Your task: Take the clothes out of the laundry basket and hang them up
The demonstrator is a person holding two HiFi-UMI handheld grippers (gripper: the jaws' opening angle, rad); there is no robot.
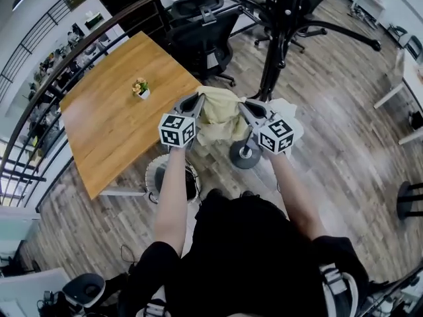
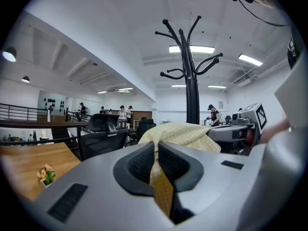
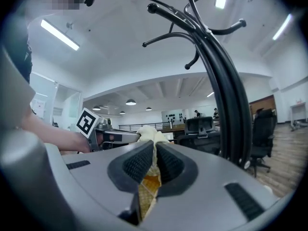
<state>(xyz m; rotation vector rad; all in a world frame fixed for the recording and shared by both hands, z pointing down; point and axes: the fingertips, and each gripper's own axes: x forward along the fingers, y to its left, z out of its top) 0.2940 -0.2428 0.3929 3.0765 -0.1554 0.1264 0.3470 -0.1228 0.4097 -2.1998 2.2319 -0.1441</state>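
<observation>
A pale yellow garment hangs stretched between my two grippers, held up at chest height. My left gripper is shut on its left edge; the fabric runs out from between the closed jaws in the left gripper view. My right gripper is shut on the other edge, where yellow cloth shows pinched between its pads. The black coat stand rises just beyond the garment, its curved hooks above and ahead of both grippers. The round laundry basket sits on the floor below my left arm.
A wooden table with a small flower pot stands to the left. Black office chairs stand behind the stand, whose round base rests on the wood floor. A white desk is far right. People stand in the distance.
</observation>
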